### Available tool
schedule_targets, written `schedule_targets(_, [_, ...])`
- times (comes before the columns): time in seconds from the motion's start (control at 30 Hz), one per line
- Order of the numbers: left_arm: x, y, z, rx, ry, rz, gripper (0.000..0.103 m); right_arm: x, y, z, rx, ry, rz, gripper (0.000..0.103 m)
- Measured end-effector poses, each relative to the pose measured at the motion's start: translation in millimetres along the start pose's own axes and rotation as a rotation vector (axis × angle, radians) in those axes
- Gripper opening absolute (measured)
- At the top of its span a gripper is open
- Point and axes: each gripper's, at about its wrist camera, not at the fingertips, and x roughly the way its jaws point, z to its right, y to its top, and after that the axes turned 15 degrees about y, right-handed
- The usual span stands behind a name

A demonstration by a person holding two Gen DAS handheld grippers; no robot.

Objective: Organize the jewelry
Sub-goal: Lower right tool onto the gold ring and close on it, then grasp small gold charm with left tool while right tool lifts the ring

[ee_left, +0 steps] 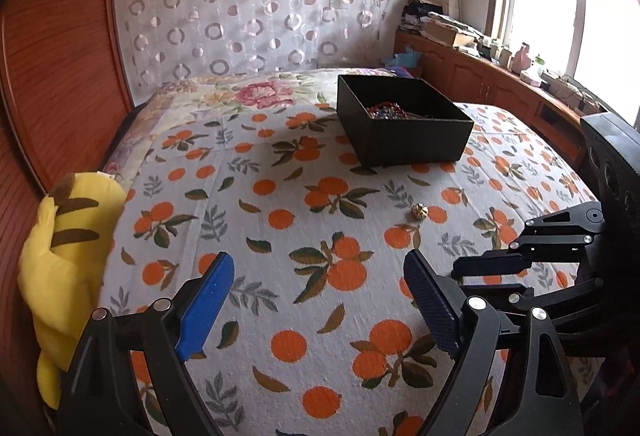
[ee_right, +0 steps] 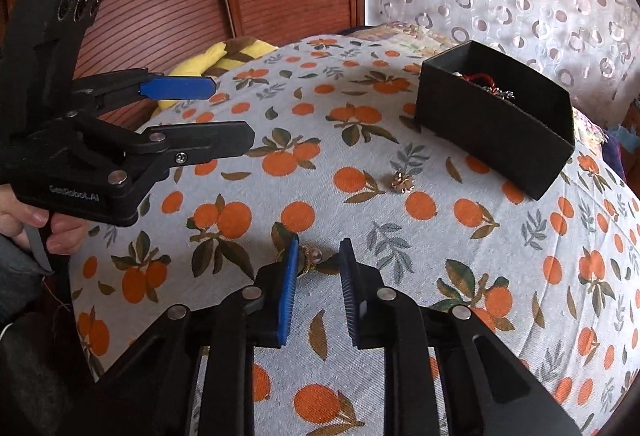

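A black open box with several pieces of jewelry inside sits on the orange-print bedspread; it also shows in the right wrist view. A small gold piece lies loose on the spread, also seen in the right wrist view. Another gold piece lies between my right gripper's open fingertips, close to the left pad. My left gripper is open and empty, hovering above the spread; it shows at the left of the right wrist view. The right gripper shows at the right of the left wrist view.
A yellow plush toy lies at the bed's left edge by the wooden wardrobe. A floral blanket lies behind the box. A wooden cabinet with clutter runs under the window at right.
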Motion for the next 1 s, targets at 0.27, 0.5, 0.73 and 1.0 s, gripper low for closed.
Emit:
schedule_targets(0.27, [5, 1, 8, 0.010, -0.020, -0.017, 0.083, -7, -4, 5, -0.005, -0.001, 0.003, 0.012])
schedule_targets(0.5, [14, 10, 27, 0.036, -0.052, -0.025, 0.083, -33, -12, 28, 0.046, -0.050, 0.052, 0.012])
schedule_targets(0.73, [21, 21, 51, 0.084, -0.098, -0.032, 0.079, -54, -19, 48, 0.077, -0.126, 0.084, 0.012])
schedule_targets(1.0, [37, 36, 77, 0.129, -0.124, -0.066, 0.050, -63, -25, 66, 0.112, -0.158, 0.100, 0.012])
